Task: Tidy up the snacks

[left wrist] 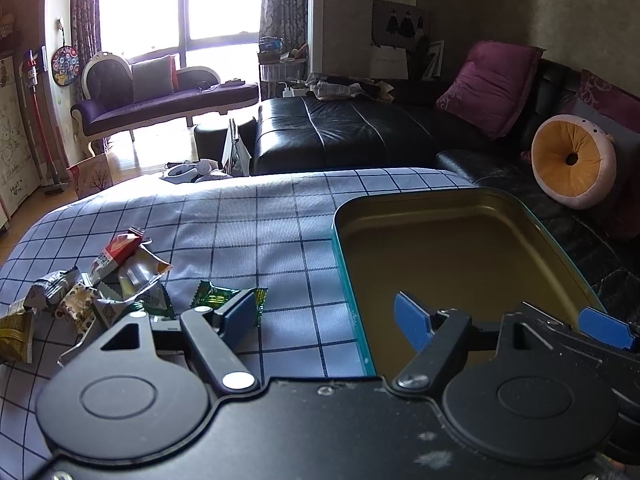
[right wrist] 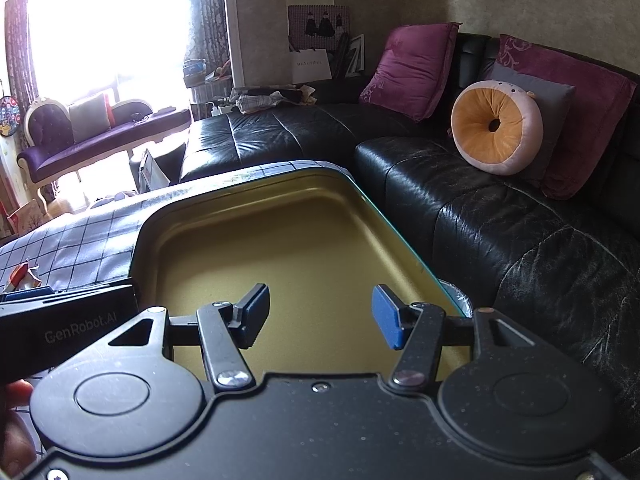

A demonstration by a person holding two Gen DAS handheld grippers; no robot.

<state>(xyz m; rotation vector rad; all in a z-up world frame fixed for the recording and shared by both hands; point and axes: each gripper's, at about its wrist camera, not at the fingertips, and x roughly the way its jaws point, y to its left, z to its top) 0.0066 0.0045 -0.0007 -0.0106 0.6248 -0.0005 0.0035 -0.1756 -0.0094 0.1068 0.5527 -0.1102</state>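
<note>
A gold-lined tin (left wrist: 460, 264) with a teal rim sits on the checked tablecloth (left wrist: 256, 216), and I see nothing inside it. My left gripper (left wrist: 326, 320) is open and straddles the tin's left rim, holding nothing. A green snack packet (left wrist: 218, 298) lies just beyond its left finger. Further left lies a pile of several crumpled snack packets (left wrist: 108, 280). My right gripper (right wrist: 320, 314) is open over the tin (right wrist: 300, 248), also holding nothing. One of its blue pads (left wrist: 604, 328) shows at the right of the left wrist view.
A black leather sofa (right wrist: 500, 216) wraps close around the table's far and right sides, with a round orange cushion (right wrist: 496, 128) and purple pillows on it. The left gripper's body (right wrist: 68, 320) and a hand (right wrist: 16, 396) sit at the right wrist view's left edge.
</note>
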